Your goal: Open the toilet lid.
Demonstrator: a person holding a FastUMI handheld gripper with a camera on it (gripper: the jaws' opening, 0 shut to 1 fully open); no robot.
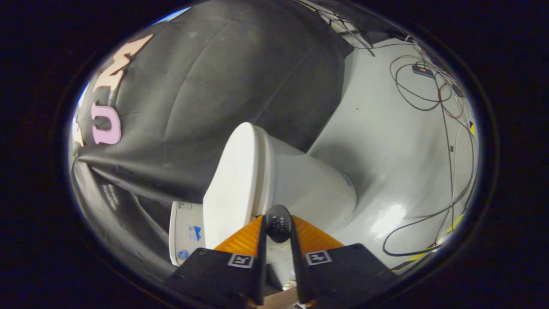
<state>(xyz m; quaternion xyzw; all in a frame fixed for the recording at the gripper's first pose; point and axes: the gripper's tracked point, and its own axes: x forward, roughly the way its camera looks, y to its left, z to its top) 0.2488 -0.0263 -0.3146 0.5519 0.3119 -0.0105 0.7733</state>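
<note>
Two orange fingers (246, 238) of the gripper (279, 227) pointed straight at the toilet (300, 180), and between their tips sat a small black round knob (279, 223), dark and glossy with faint lettering too small to make out. Both fingers pressed in on that knob from either side, so the gripper was clenched on it, with only a narrow gap left behind it.

Just ahead of the fingers, the toilet lid (238, 180) rose away, a smooth white oval, plain and matte, its edge rounded and slightly thicker along the rim. It lay against the seat with no gap showing between them, and the knob appeared fixed at its near edge. Beyond and to the right of the lid, the white bowl swelled out, glossy, with a small blue mark on its side.

Left of the fingers and close by stood a white tank (184, 236) bearing small blue labels. Further right, the pale grey floor (386, 141) shone, and black cables (429, 103) looped across it well beyond the gripper.
</note>
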